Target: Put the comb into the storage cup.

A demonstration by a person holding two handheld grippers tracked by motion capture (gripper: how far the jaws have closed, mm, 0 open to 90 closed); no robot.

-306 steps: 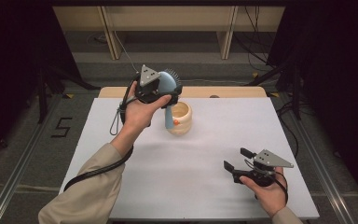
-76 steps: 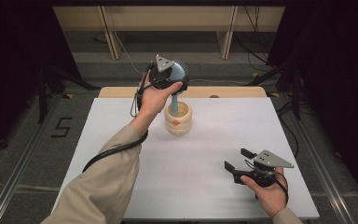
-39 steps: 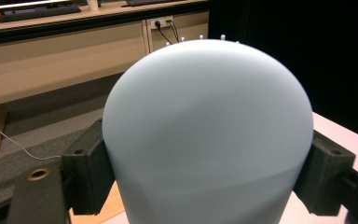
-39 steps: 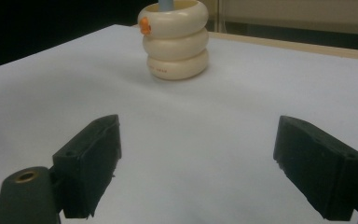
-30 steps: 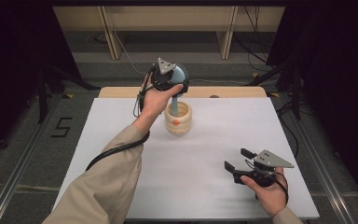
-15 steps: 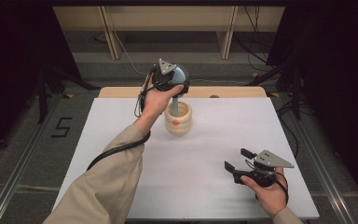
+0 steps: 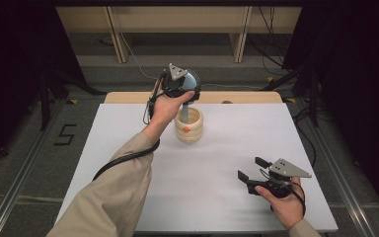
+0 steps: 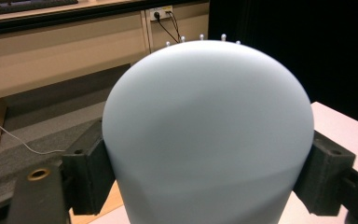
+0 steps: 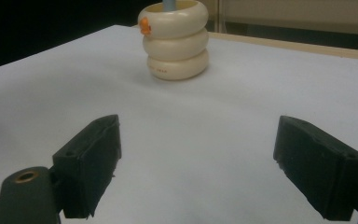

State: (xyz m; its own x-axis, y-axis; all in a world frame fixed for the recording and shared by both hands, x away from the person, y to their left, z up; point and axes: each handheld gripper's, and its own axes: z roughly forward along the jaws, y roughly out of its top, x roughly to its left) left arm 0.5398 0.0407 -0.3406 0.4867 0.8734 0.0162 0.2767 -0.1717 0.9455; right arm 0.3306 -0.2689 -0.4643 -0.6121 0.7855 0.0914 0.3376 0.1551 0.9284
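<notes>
A cream holder [image 7: 189, 126] made of stacked rings, with a small orange mark [image 7: 186, 129], stands at the middle back of the white table [image 7: 128, 143]. A pale blue brush [image 7: 192, 80] stands in it, its handle [image 7: 184, 111] going down into the opening. My left gripper [image 7: 189, 89] is shut on the brush head above the holder. In the left gripper view the rounded back of the brush [image 8: 207, 130] sits between both pads [image 8: 88, 172], with white bristle tips at its top. My right gripper [image 7: 250, 168] rests open near the front right. Its view faces the holder [image 9: 177, 42] with nothing between its pads [image 9: 93, 158].
A wooden strip [image 7: 242, 97] runs along the table's far edge. Beyond it are shelf legs [image 7: 241, 29] and floor cables [image 7: 271, 29]. A "5" [image 7: 65, 134] is marked on the floor at the left. Dark curtains flank both sides.
Over ten seconds the left gripper shifted a little back and right with the brush, over the holder. In the last second nothing has visibly moved. The right gripper has stayed still.
</notes>
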